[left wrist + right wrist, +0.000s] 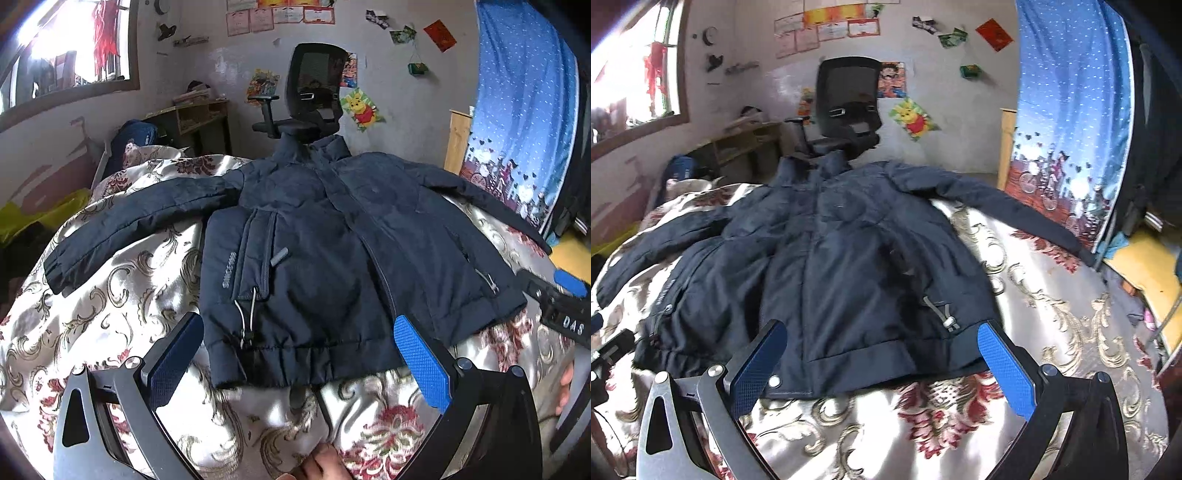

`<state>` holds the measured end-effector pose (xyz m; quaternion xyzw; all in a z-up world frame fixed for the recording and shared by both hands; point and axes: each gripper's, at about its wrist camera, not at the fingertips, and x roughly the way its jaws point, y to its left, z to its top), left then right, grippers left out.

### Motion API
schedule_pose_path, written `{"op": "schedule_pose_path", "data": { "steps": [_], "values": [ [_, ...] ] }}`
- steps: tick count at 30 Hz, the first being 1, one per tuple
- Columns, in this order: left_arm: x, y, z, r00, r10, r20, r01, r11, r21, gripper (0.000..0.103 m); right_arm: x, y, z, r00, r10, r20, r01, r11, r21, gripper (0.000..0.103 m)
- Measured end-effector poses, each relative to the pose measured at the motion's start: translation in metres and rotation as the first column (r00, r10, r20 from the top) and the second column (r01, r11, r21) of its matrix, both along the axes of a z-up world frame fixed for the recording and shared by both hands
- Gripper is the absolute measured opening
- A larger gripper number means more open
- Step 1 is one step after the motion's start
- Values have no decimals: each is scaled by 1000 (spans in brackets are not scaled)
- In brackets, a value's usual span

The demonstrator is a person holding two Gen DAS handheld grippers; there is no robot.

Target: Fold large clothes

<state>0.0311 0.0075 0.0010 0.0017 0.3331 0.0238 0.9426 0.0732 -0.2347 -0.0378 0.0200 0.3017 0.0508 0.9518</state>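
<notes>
A dark navy padded jacket (314, 251) lies flat, front up, on a floral bedspread (122, 314), both sleeves spread out to the sides and the collar at the far end. My left gripper (299, 354) hovers open just over the jacket's near hem, its blue pads (421, 365) wide apart with nothing between them. In the right wrist view the same jacket (831, 280) fills the middle, and my right gripper (882, 362) stands open above the hem's right half. The right gripper's body (557, 302) shows at the left view's right edge.
A black office chair (310, 92) stands beyond the bed's far end, next to a wooden desk (195, 118). A blue curtain (1067, 110) hangs on the right. A person's hand (321, 465) shows at the bottom edge. Bare bedspread (1052, 332) extends right of the jacket.
</notes>
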Motion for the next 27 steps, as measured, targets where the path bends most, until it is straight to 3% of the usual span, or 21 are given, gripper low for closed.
{"op": "schedule_pose_path", "data": {
  "steps": [4, 8, 18, 22, 25, 27],
  "values": [
    [22, 9, 18, 1000, 30, -10, -30, 999, -28, 101, 11, 3, 6, 999, -36, 15, 37, 997, -62, 103],
    [42, 15, 41, 998, 64, -6, -64, 998, -27, 101, 25, 2, 20, 995, -47, 82, 50, 998, -36, 103],
    [95, 11, 104, 994, 102, 35, -104, 994, 42, 101, 87, -34, 52, 983, -109, 148, 79, 978, 195, 103],
    [124, -2, 116, 997, 80, 21, -82, 991, 108, 101, 120, -63, 55, 977, -157, 147, 102, 939, 328, 103],
    [147, -7, 117, 998, 59, -17, -56, 990, 133, 101, 147, -92, 50, 957, -229, 178, 121, 873, 472, 103],
    [159, -12, 115, 999, 47, -25, -42, 987, 156, 101, 166, -104, 47, 960, -240, 145, 143, 863, 484, 103]
  ]
}}
